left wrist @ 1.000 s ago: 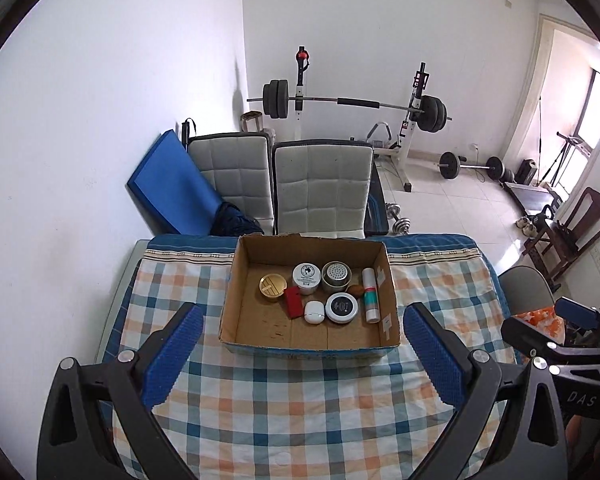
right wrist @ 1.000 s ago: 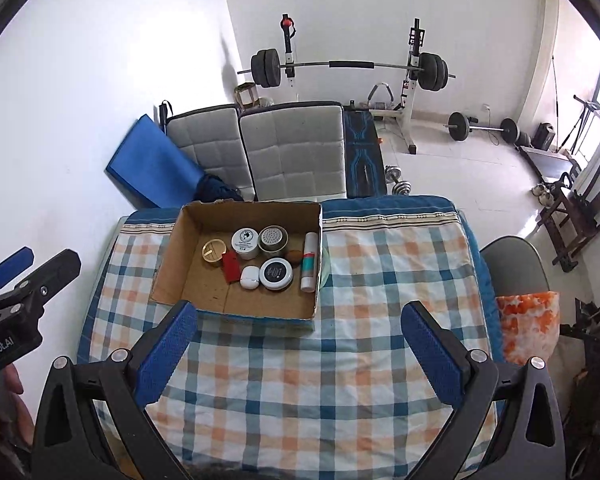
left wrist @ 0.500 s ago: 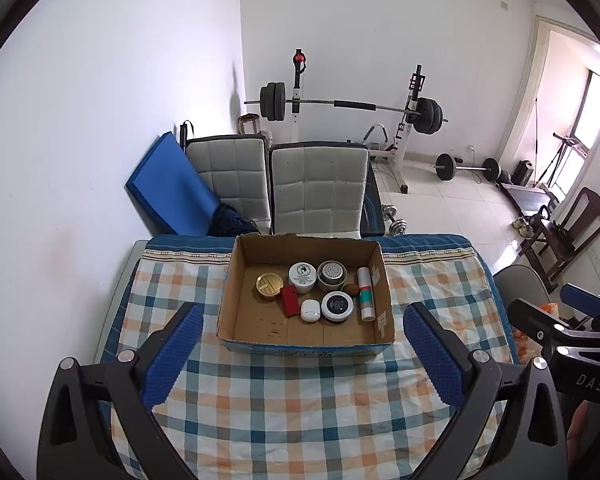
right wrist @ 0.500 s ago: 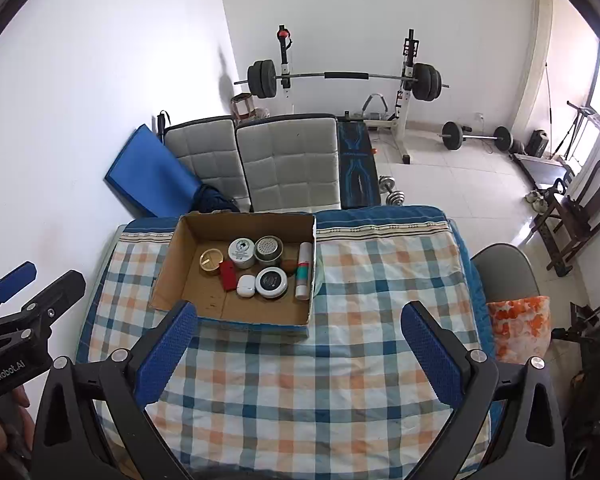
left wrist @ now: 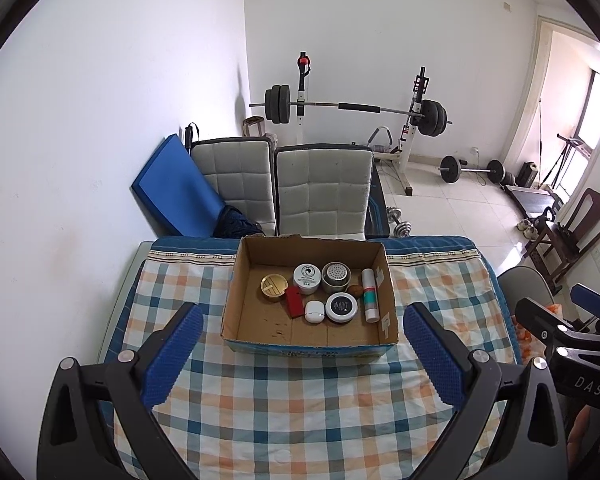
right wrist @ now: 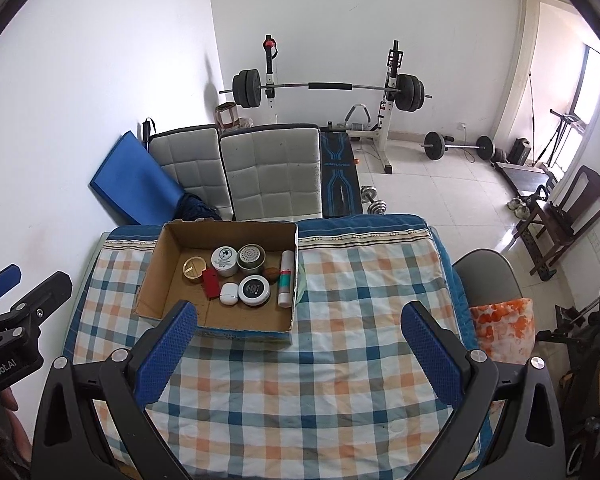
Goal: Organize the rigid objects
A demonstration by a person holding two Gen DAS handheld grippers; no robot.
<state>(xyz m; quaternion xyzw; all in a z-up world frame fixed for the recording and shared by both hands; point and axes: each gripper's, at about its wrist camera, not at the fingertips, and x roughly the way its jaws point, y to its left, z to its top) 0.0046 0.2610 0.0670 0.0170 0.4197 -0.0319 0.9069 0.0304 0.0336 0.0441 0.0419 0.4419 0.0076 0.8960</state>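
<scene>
Both grippers hang high above the table (left wrist: 300, 408), its checked cloth bare apart from the box, and both are spread wide with nothing between the blue pads: the left gripper (left wrist: 302, 354) is lined up square on the cardboard box (left wrist: 256, 320), the right gripper (right wrist: 300, 350) sits off to that box's right. Every small thing in view lies inside the box, clustered toward its back right, so this fits either a sort that is finished or a pile waiting to be taken out and arranged; the pictures don't settle which. Whichever it is, any reach in there wants a straight descent from above, fingers narrowed enough to clear the walls, and one item picked cleanly without nudging its neighbours, because they sit nearly touching.

Now the contents, biggest first. A black-lidded round tin (left wrist: 341, 307) with a white rim at the front; behind it a white jar (left wrist: 307, 278) and a grey tin with a perforated top (left wrist: 337, 275) side by side; a gold round case (left wrist: 273, 287) to the left. Along the right wall lies a white tube with a teal band (left wrist: 369, 295). Then a red flat piece (left wrist: 294, 301), a small white case (left wrist: 314, 311), and a little brown ball (left wrist: 355, 291) tucked between tin and tube.
</scene>
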